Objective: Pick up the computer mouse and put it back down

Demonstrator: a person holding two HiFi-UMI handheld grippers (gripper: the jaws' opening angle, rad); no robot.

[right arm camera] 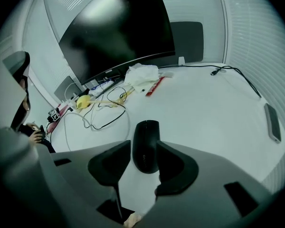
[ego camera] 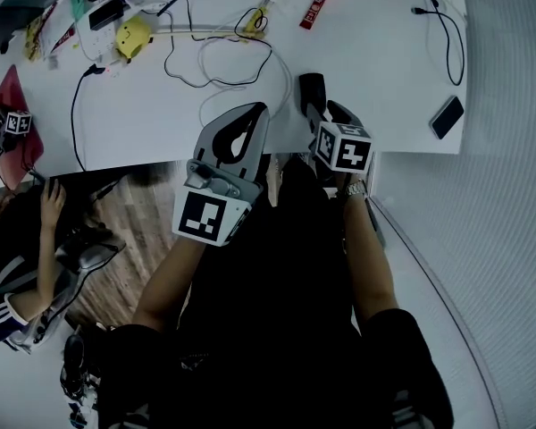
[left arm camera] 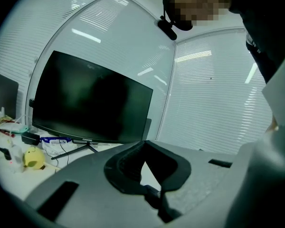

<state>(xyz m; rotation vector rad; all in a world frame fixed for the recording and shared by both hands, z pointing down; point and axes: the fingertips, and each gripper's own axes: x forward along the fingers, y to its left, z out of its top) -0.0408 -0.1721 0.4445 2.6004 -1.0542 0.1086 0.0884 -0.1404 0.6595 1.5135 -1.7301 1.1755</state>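
Observation:
The black computer mouse (ego camera: 311, 92) (right arm camera: 147, 132) stands between the two dark pads of my right gripper (ego camera: 320, 113) (right arm camera: 143, 147), near the front edge of the white desk (ego camera: 375, 52). Both pads lie against the mouse's sides, so this gripper is shut on it. Whether the mouse's underside touches the desk is hidden. My left gripper (ego camera: 257, 113) (left arm camera: 143, 144) is held to the left of the mouse at the desk's front edge. Its tips meet and nothing is in it. It points toward the dark monitor (left arm camera: 90, 103).
A black phone (ego camera: 447, 116) (right arm camera: 272, 121) lies at the desk's right edge. Loose cables (ego camera: 223, 61), a yellow toy (ego camera: 132, 36) and a red packet (ego camera: 317, 5) lie farther back. A seated person (ego camera: 27, 239) is at the left, beyond the desk's edge.

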